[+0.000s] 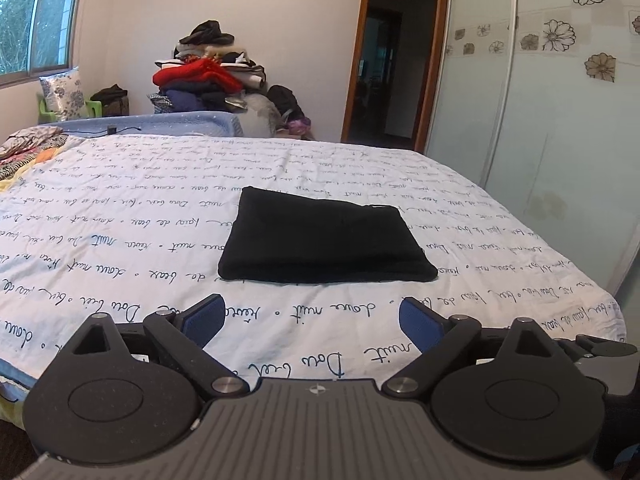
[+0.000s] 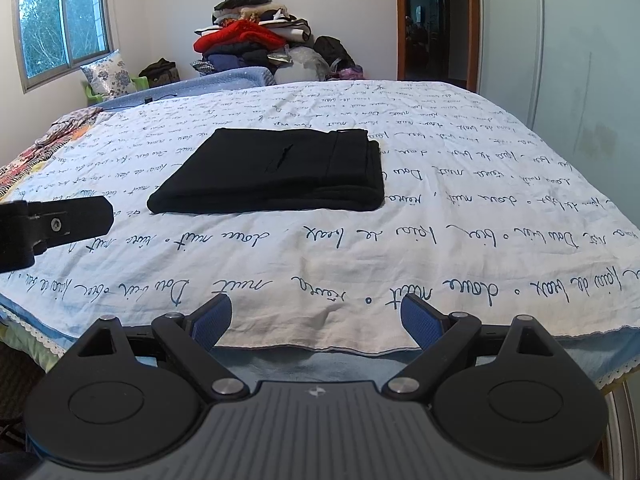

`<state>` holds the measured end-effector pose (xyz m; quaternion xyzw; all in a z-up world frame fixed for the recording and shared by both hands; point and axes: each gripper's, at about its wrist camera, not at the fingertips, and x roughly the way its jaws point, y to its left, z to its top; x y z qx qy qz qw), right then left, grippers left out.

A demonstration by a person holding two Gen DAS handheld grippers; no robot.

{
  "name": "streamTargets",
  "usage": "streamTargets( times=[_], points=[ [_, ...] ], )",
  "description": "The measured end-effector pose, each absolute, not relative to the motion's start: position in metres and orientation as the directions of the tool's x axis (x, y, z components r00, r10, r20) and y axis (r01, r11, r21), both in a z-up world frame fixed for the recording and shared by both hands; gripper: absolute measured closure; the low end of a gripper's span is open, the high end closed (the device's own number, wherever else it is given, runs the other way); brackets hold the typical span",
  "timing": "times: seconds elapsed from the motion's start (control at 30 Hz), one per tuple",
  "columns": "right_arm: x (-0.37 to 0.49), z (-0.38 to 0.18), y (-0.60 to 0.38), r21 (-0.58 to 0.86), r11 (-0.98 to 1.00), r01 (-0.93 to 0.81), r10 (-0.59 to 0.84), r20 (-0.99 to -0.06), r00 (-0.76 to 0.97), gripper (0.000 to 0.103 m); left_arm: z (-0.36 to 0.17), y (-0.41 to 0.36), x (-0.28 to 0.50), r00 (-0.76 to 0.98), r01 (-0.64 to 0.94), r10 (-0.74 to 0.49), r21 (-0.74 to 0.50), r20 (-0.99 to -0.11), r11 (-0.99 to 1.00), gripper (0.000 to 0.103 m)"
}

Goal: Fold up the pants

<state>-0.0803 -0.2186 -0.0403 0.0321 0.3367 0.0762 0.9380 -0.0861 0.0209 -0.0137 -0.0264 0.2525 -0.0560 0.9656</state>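
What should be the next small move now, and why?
Probably none on the cloth: pull both tongs back a little and stop. The black pants already lie as a compact folded rectangle on the white sheet. The left tongs and right tongs are open, hold nothing, and stand apart from the pants near the bed's edge.

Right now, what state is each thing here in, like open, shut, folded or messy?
Black fabric pants: folded into a flat rectangle, lying on the bed.
Left hand-held gripper: open, holding nothing.
Right hand-held gripper: open, holding nothing.
White script-printed bedsheet: spread out.
Brown-framed door: open.
Heap of clothes: piled, unfolded.
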Motion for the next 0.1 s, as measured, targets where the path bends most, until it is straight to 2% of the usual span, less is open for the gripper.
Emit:
streamTargets(
  times=[0.1],
  points=[
    [-0.0798, -0.0403, -0.2212, 0.121, 0.986, -0.115, 0.166, -0.627, 0.761, 0.011, -0.0155, 0.0218, -0.0814, 0.854, 0.069, -0.095, -0.069, -0.512, 0.995, 0.000]
  ],
)
